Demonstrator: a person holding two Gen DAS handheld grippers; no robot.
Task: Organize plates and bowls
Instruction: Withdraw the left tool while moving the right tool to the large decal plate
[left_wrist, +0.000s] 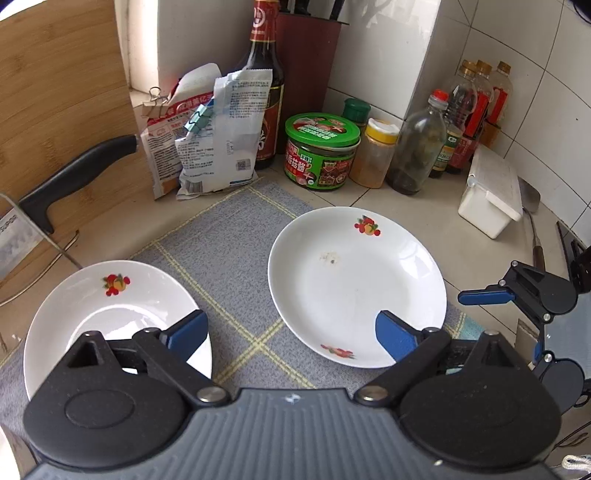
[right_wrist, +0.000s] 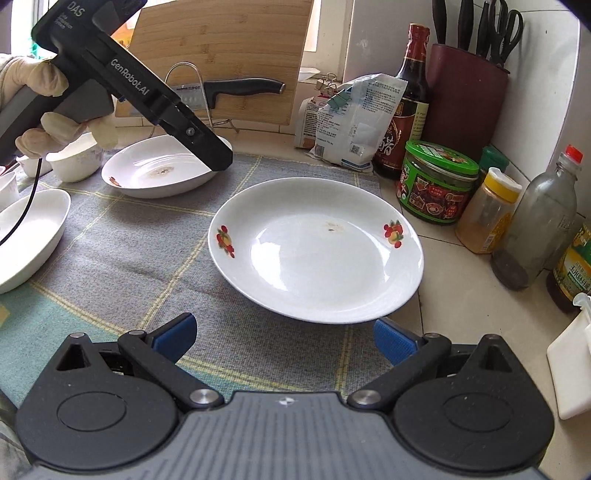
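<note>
Two white plates with fruit prints lie on a grey checked mat (left_wrist: 236, 236). In the left wrist view, one plate (left_wrist: 110, 314) sits under my left finger and the other plate (left_wrist: 354, 288) lies ahead to the right, with a small brown stain. My left gripper (left_wrist: 291, 336) hovers open above the mat between them, holding nothing. In the right wrist view, my right gripper (right_wrist: 286, 338) is open and empty just short of the near plate (right_wrist: 317, 251). The far plate (right_wrist: 159, 170) lies beyond, under the left tool's black housing (right_wrist: 140, 92).
Bottles, a green-lidded jar (left_wrist: 321, 151), a yellow-capped spice jar (left_wrist: 376, 155) and packets (left_wrist: 207, 147) crowd the back corner. A white box (left_wrist: 491, 192) stands at the right. A cutting board and a cleaver (left_wrist: 74, 177) lean at the left. White bowls (right_wrist: 75, 162) and an oval dish (right_wrist: 26, 236) sit at the mat's left. A gloved hand (right_wrist: 55, 122) holds the left tool.
</note>
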